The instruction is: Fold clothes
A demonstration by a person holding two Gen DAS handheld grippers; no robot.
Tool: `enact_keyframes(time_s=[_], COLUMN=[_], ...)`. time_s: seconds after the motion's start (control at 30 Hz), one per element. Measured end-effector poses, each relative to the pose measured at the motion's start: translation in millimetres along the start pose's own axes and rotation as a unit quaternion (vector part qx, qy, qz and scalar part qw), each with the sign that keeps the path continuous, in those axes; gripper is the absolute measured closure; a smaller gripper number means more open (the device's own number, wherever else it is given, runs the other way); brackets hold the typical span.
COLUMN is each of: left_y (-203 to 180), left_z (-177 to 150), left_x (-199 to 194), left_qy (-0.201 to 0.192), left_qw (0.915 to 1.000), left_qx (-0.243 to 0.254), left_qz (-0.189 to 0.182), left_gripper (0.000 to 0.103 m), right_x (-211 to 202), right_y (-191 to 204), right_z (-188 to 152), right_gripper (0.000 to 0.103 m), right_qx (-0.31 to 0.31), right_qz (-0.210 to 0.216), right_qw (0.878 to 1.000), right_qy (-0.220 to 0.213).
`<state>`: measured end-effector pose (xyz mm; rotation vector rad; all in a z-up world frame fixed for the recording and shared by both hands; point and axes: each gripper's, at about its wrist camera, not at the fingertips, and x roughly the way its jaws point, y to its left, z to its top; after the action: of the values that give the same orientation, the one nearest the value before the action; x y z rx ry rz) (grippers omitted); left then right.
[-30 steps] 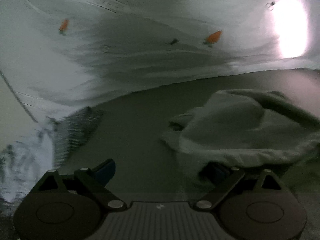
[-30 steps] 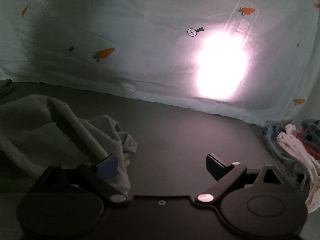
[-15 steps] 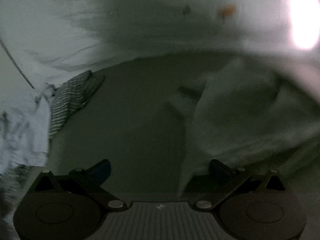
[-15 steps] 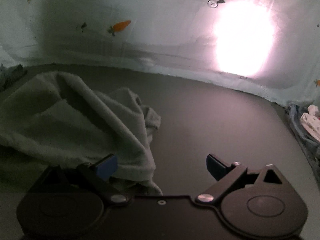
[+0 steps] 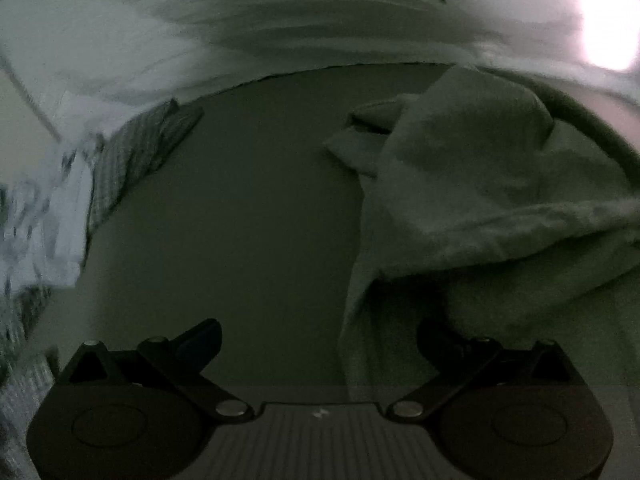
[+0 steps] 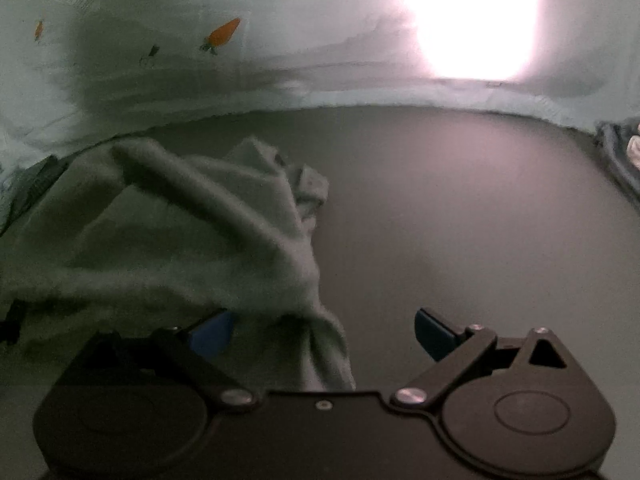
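Left gripper (image 5: 318,334): black body, two round housings at the base, angled linkage arms fastened with silver screws. Ribbed grey centre plate carrying a small white mark. Fingers dark, the left one with a bluish pad.

Right gripper (image 6: 324,330): same black build, silver screws at the linkage pivots, smooth centre plate with one small screw, blue pads (image 6: 212,332) on both fingers.

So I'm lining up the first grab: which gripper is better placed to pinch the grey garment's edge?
Probably the right gripper: a hanging fold of the grey garment already sits between its open fingers. The left gripper is open too, but the cloth edge lies by its right finger only.
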<state>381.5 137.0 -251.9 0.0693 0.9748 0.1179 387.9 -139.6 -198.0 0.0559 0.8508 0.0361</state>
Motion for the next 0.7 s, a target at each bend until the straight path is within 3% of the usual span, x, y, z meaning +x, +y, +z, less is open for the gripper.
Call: enact_keyframes(time_s=[0.17,0.27,0.47,0.7], left_y=[17,24,25,31], left_z=[-33,-54,-84,-109], left_x=[-12,-17,-39,-58], left_qy=[0.022,0.041,0.039,0.048], left_qw=[0.9967,0.9923,0.9886,0.9832], left_qx=[-0.070,-0.107,-0.127,-0.144], left_qz=[-0.033,-0.047,-0.070,-0.101], left_gripper=[0.007,0.016,0.016,0.016], right_x=[-15,-25,-43,-67], right_y=[-11,-20,-36,-40], right_z=[-24,-39,-67,-93], right_gripper=[0.014,0.019,0.021,0.021], right_qx=[0.030,0.057,0.118,0.142], right_qz=[0.023,0.029,0.049,0.067], right_qw=[0.999,0.997,0.990,0.986], right_qy=[0.028,0.040,0.055,0.055])
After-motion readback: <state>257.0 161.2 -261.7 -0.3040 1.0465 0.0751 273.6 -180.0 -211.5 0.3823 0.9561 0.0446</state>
